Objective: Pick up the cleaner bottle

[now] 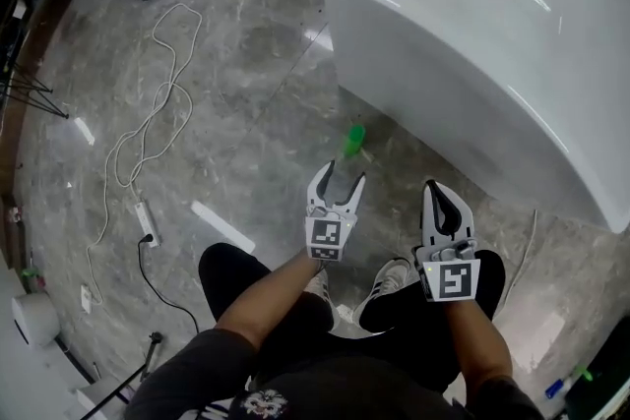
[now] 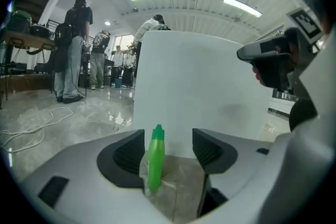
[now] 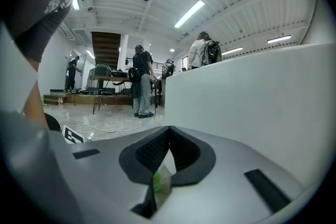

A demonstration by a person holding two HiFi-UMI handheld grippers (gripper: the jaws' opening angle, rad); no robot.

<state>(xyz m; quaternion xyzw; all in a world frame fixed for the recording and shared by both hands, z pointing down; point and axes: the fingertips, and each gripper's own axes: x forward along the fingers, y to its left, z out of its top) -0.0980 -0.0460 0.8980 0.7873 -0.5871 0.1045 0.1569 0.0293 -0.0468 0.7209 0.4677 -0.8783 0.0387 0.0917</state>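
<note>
The green cleaner bottle (image 1: 352, 140) stands upright on the grey marble floor, close to the foot of the white bathtub (image 1: 472, 44). My left gripper (image 1: 340, 174) is just short of it with its jaws open. In the left gripper view the bottle (image 2: 155, 162) shows between the spread jaws of that gripper (image 2: 168, 149), nearer the left jaw, and whether it touches I cannot tell. My right gripper (image 1: 434, 187) hangs to the right with its jaws shut and empty. In the right gripper view the tips of the right gripper (image 3: 169, 129) meet, and a bit of green bottle (image 3: 156, 182) shows below them.
The tub wall (image 2: 210, 86) rises right behind the bottle. A white cable (image 1: 148, 123) and a power strip (image 1: 146, 221) lie on the floor to the left. My knees and shoes (image 1: 389, 280) are beneath the grippers. Several people (image 2: 73, 50) stand by tables far off.
</note>
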